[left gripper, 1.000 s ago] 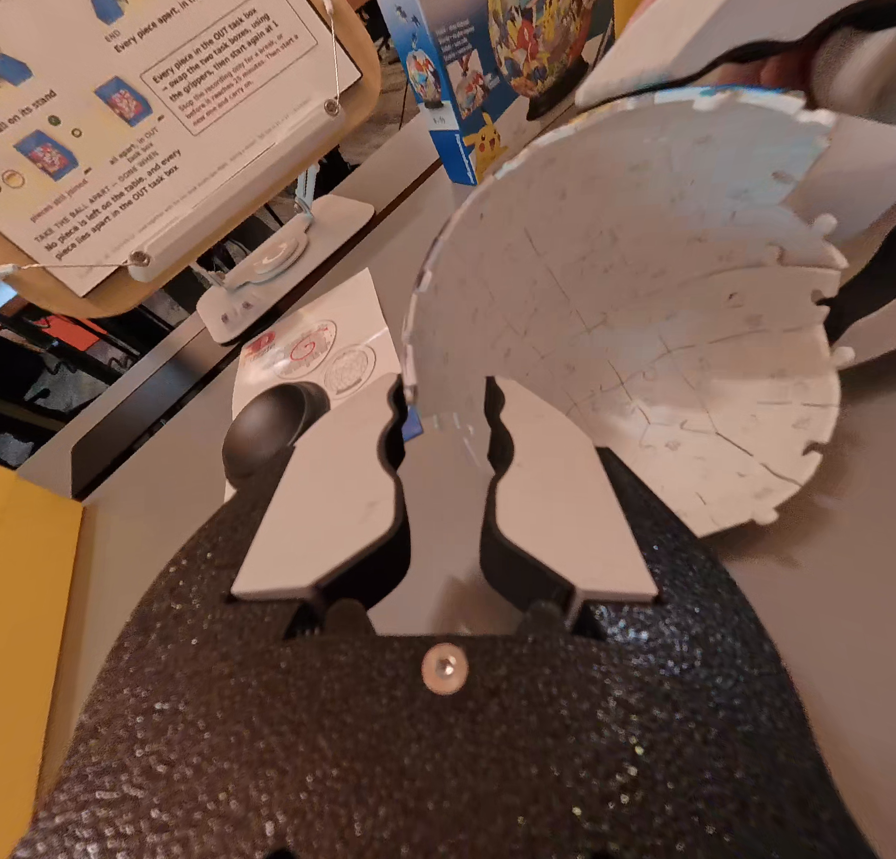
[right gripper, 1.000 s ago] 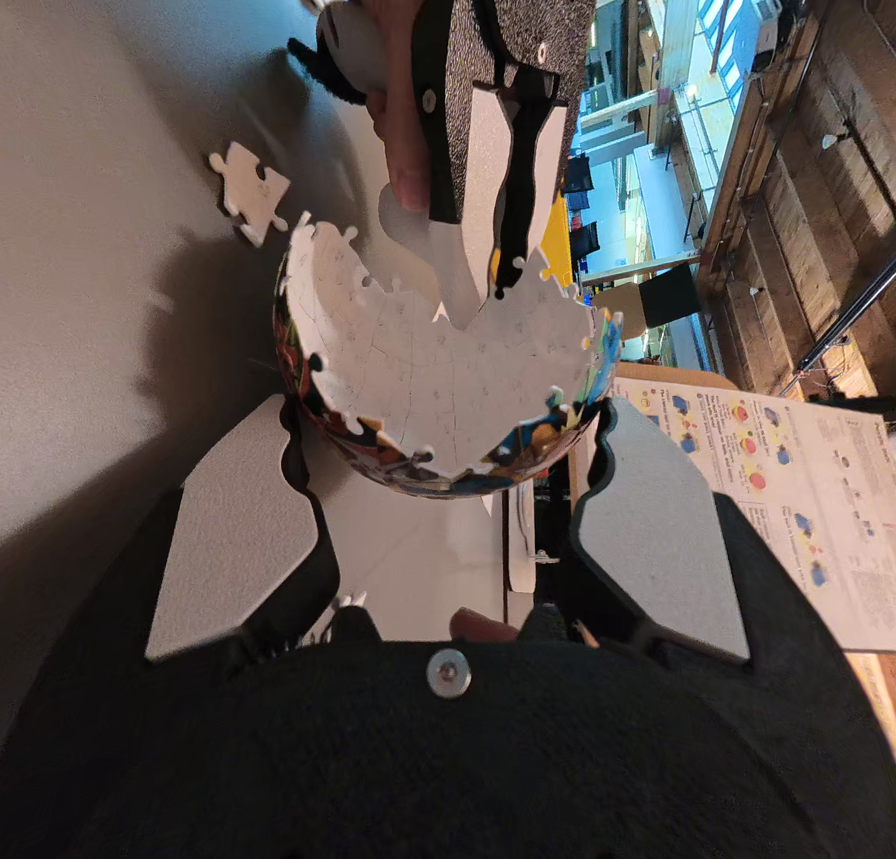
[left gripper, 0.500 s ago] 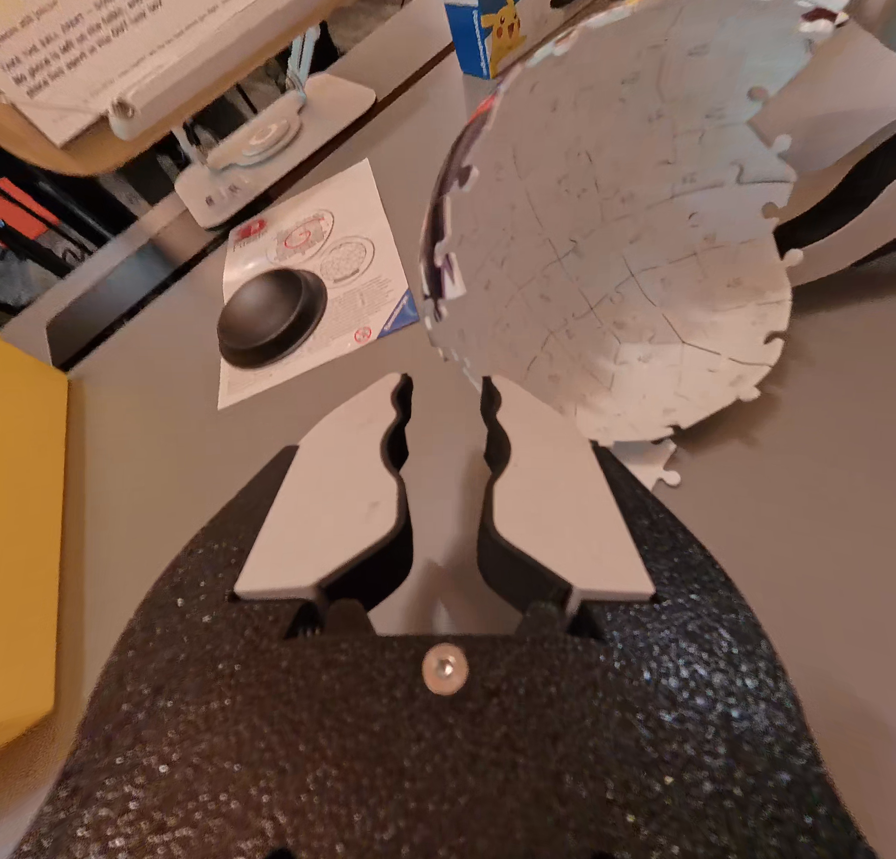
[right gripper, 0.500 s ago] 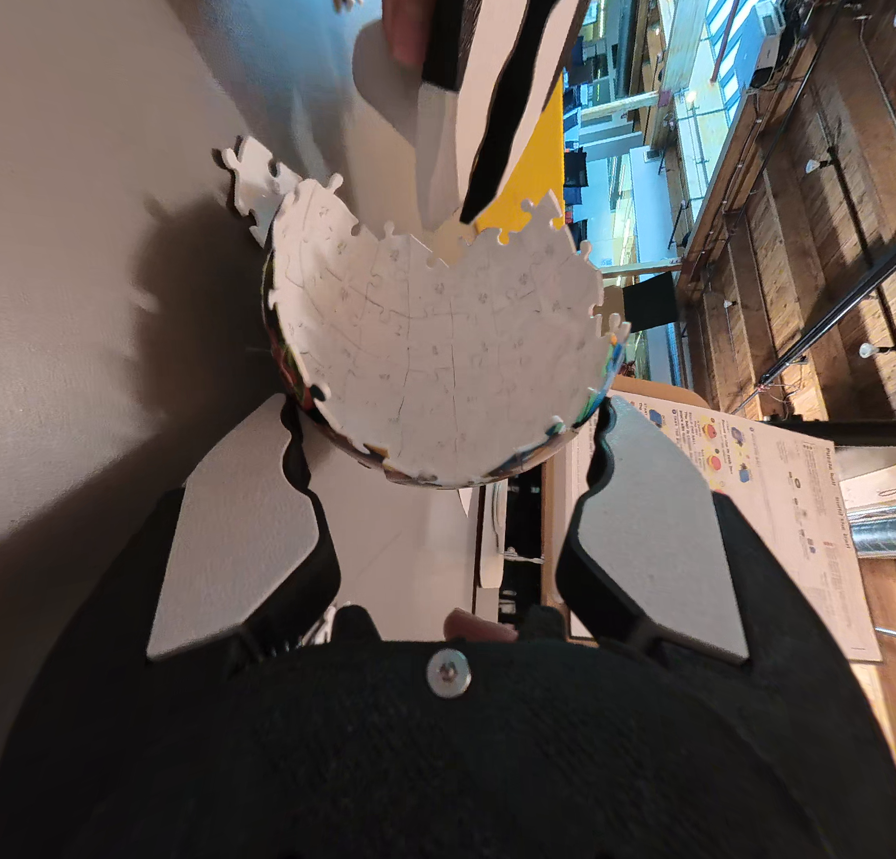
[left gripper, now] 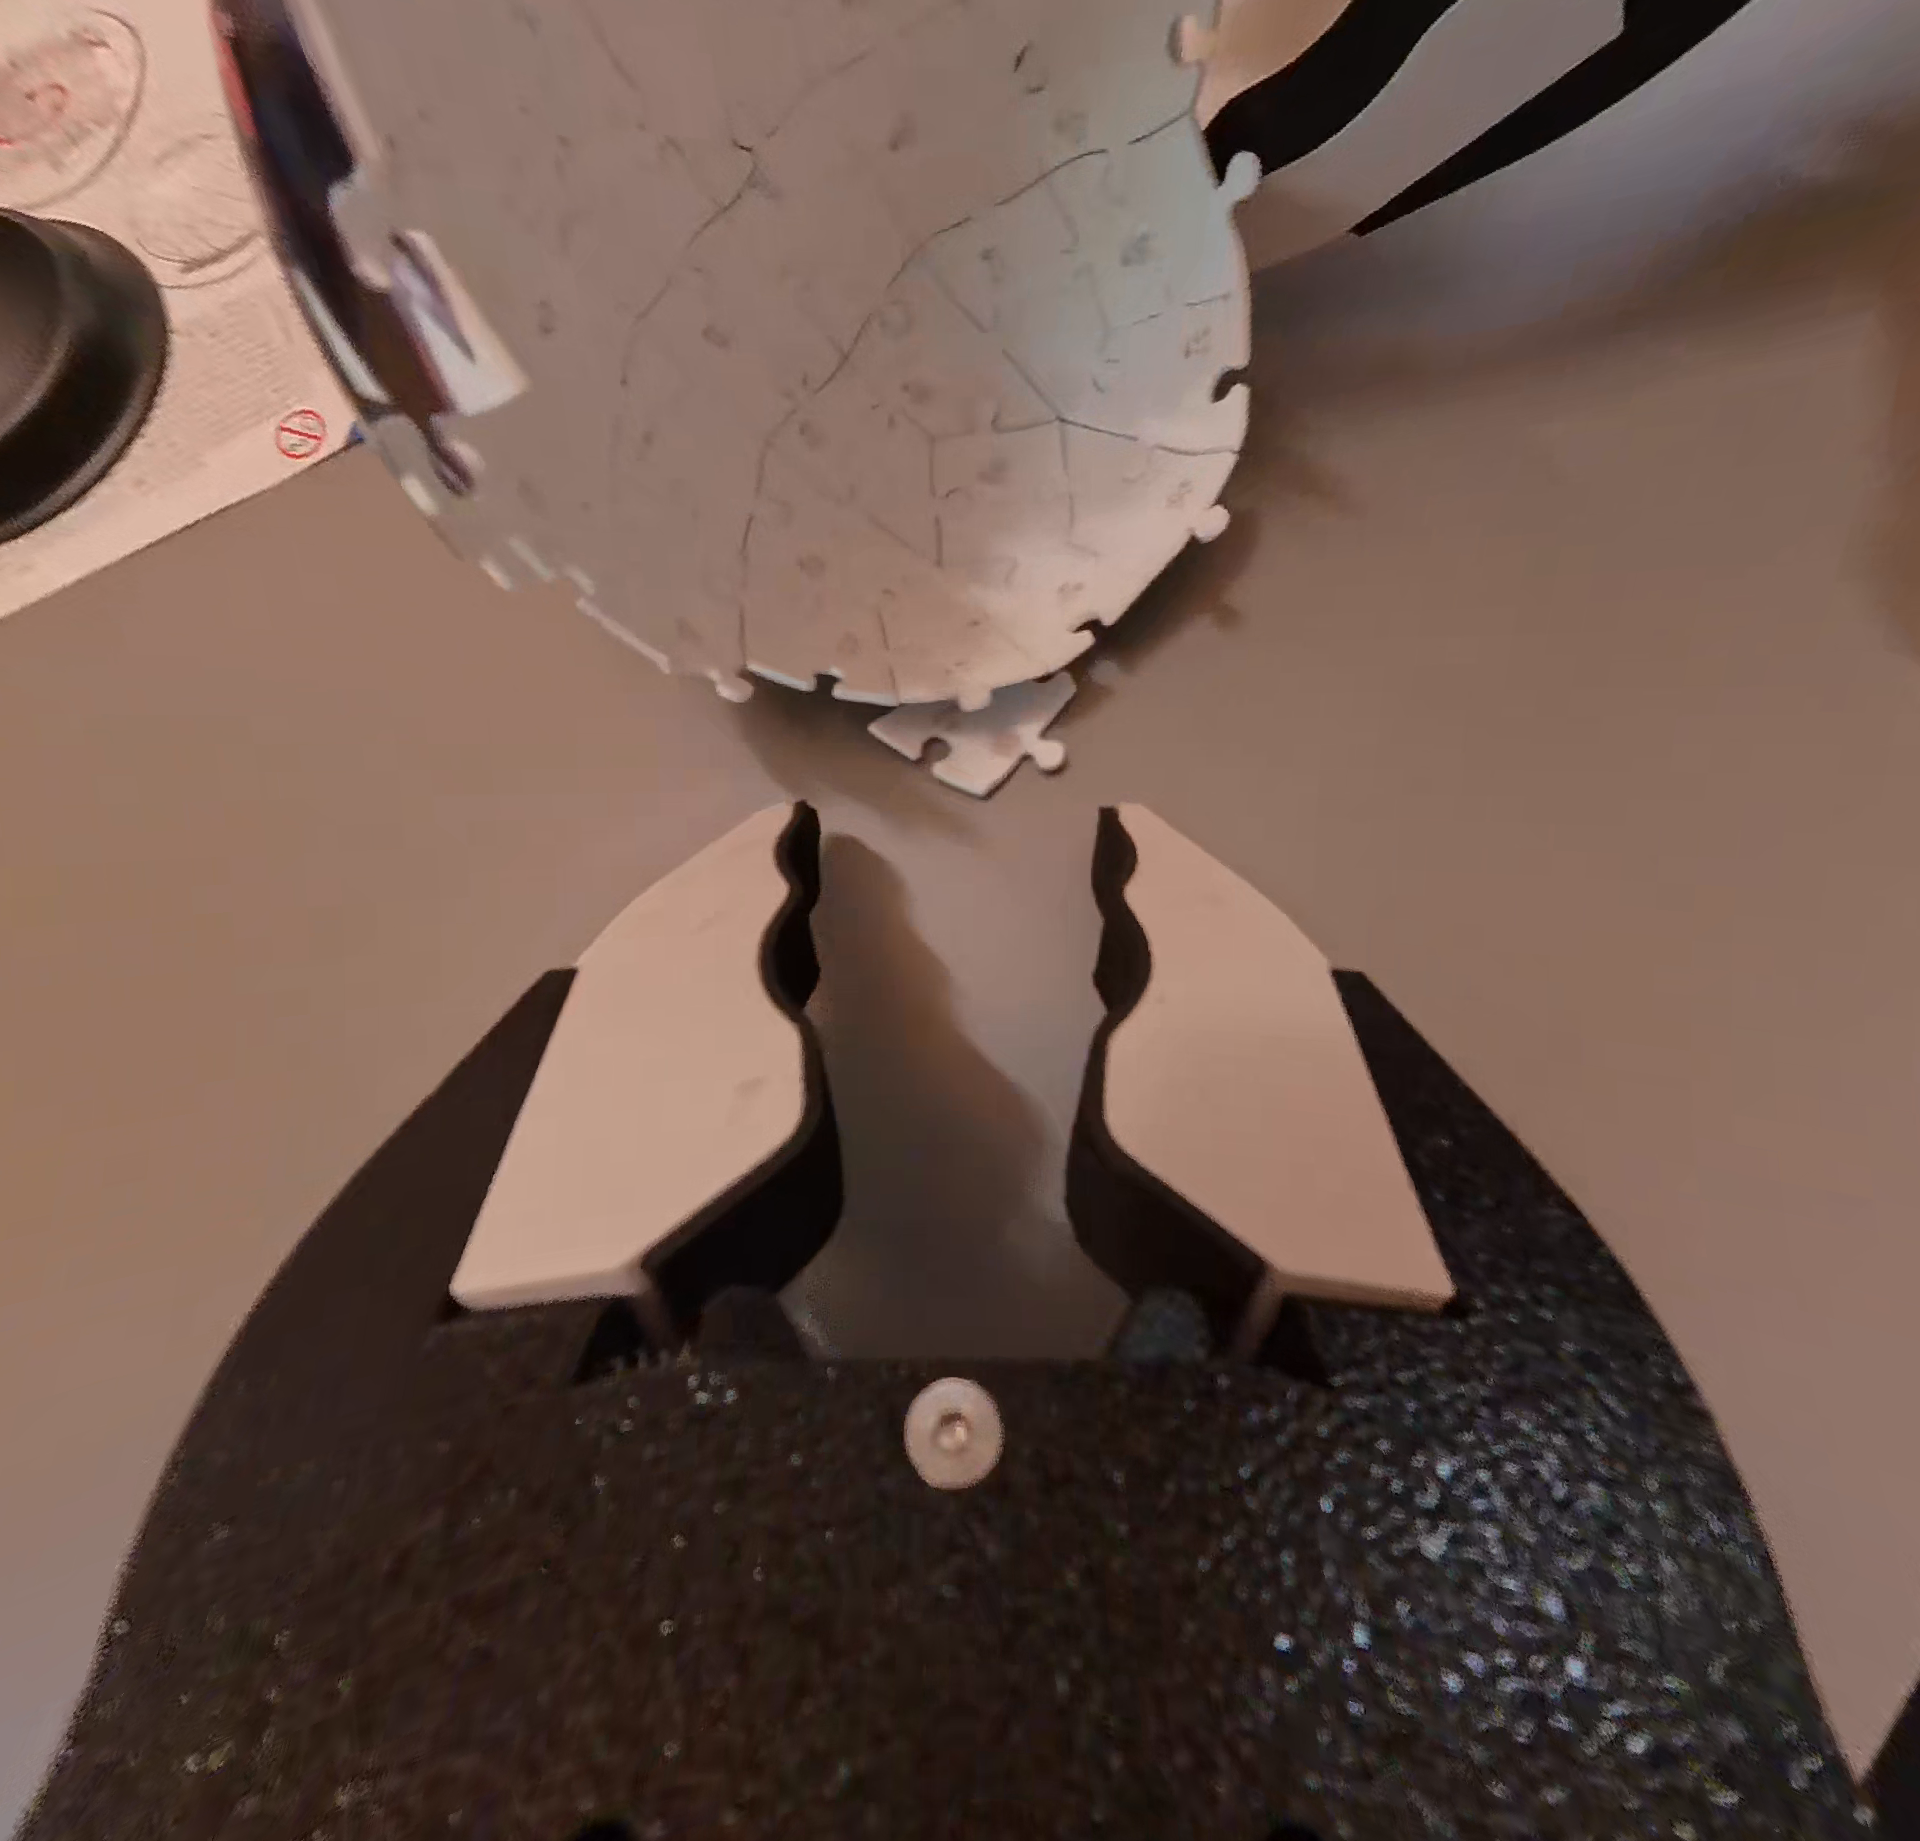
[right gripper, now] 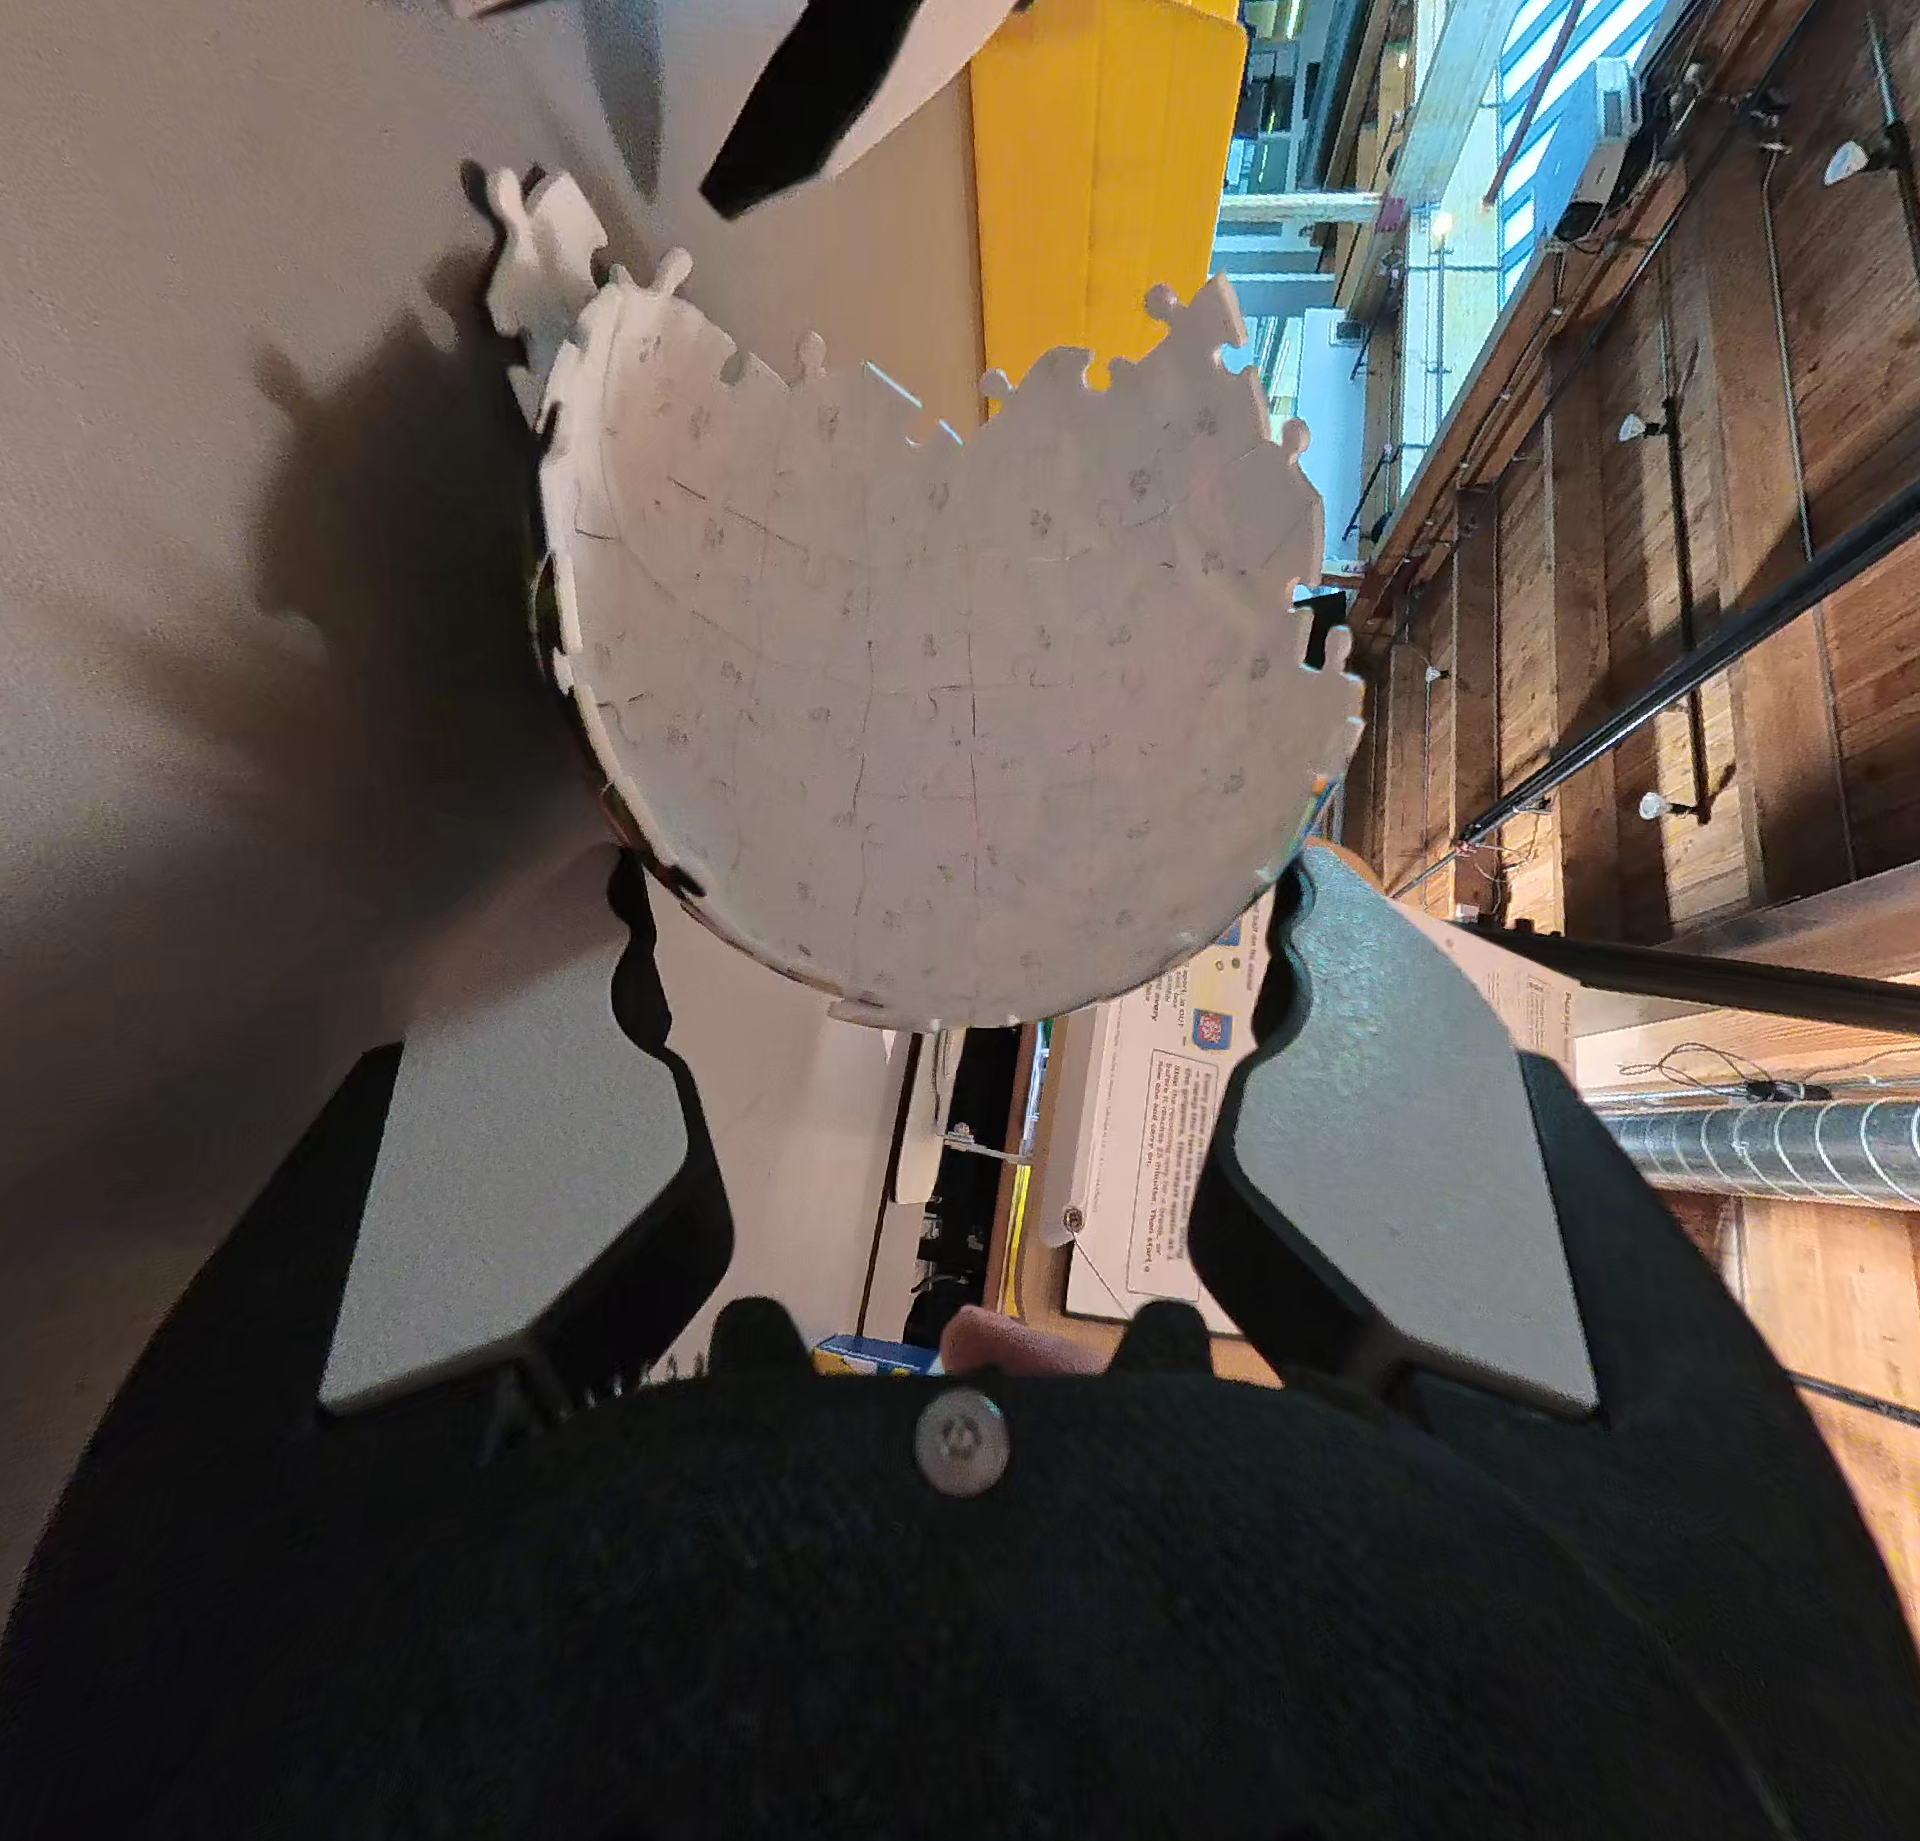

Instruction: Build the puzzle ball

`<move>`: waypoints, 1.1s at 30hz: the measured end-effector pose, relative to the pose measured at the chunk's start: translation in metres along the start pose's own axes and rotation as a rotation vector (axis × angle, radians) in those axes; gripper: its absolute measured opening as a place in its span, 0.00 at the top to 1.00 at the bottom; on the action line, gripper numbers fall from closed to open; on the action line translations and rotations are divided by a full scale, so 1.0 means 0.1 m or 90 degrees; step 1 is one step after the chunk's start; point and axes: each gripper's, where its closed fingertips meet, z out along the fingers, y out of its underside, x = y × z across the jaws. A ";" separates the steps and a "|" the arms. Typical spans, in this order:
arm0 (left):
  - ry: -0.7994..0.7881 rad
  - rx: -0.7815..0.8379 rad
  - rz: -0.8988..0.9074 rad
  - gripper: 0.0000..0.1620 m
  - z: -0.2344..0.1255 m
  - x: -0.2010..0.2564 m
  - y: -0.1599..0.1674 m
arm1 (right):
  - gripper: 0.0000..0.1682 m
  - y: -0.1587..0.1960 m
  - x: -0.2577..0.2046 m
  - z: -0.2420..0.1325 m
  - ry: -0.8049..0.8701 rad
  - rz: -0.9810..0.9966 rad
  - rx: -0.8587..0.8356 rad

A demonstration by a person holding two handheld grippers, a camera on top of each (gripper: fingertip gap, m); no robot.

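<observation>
Left tongs (left gripper: 956,825) are hanging released and empty over the grey counter (left gripper: 312,804), jaws parted, nothing between them. Right tongs (right gripper: 951,918) are gripping the half-built puzzle ball (right gripper: 935,669) across its closed lower end, one jaw on each side of the shell; contact looks firm but the exact touch points are hidden behind the shell. The ball is an open bowl, white inner face toward both cameras, jagged tabbed rim pointing away from the right tongs and toward the left ones.

One loose piece (left gripper: 977,747) is lying white side up on the counter, just ahead of the left fingertips and slightly right of their centre line. It is tucked under the near rim of the ball, touching or nearly touching it; cannot tell which. Its longer side is running roughly crosswise to the left fingers.

Left tongs are clearly nearer to it and free; right ones are busy holding the shell. Judgement: next step is picking that piece with the left tongs. Reach is straight ahead and down, likely with a small shift right. Risk: the flat piece is hard to pinch, and the overhanging rim is crowding the approach.

A black stand (left gripper: 62,378) is sitting on a paper leaflet (left gripper: 187,357) at far left, well apart.
</observation>
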 end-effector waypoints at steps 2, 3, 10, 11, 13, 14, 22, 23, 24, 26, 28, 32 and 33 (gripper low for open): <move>0.009 -0.010 0.002 0.68 0.05 0.03 0.00 | 0.34 0.02 0.00 0.00 -0.001 0.008 0.001; 0.009 -0.006 0.004 0.68 0.07 0.03 -0.03 | 0.34 0.02 -0.01 0.00 -0.001 0.010 0.001; -0.025 -0.018 -0.044 0.82 0.14 0.00 -0.08 | 0.34 0.03 0.00 0.00 0.004 0.010 0.000; -0.029 -0.021 -0.058 0.84 0.13 -0.01 -0.06 | 0.34 0.03 -0.01 0.00 0.005 0.012 0.001; -0.043 -0.019 -0.083 0.87 0.09 -0.07 -0.01 | 0.35 0.04 -0.01 0.00 0.005 0.017 0.000; -0.050 -0.018 -0.098 0.88 0.07 -0.10 0.02 | 0.35 0.05 -0.01 0.00 0.005 0.019 0.000; -0.032 -0.006 -0.073 0.81 0.01 -0.01 0.05 | 0.35 0.04 -0.01 0.01 0.008 0.024 0.002; -0.034 -0.007 -0.072 0.78 0.03 0.00 0.04 | 0.35 0.04 -0.01 0.01 0.008 0.024 0.001; -0.036 -0.009 -0.073 0.75 0.05 0.01 0.02 | 0.35 0.04 -0.01 0.01 0.009 0.026 0.001; -0.037 -0.007 -0.064 0.71 0.09 0.03 -0.02 | 0.35 0.05 -0.01 0.02 0.009 0.027 0.001; -0.033 -0.003 -0.050 0.74 0.11 0.05 -0.06 | 0.35 0.05 -0.01 0.02 0.010 0.027 0.000; -0.026 -0.012 -0.064 0.86 0.13 0.03 -0.06 | 0.35 0.06 -0.01 0.02 0.009 0.033 0.001; -0.028 -0.013 -0.071 0.90 0.13 0.02 -0.05 | 0.35 0.06 -0.01 0.02 0.009 0.032 0.000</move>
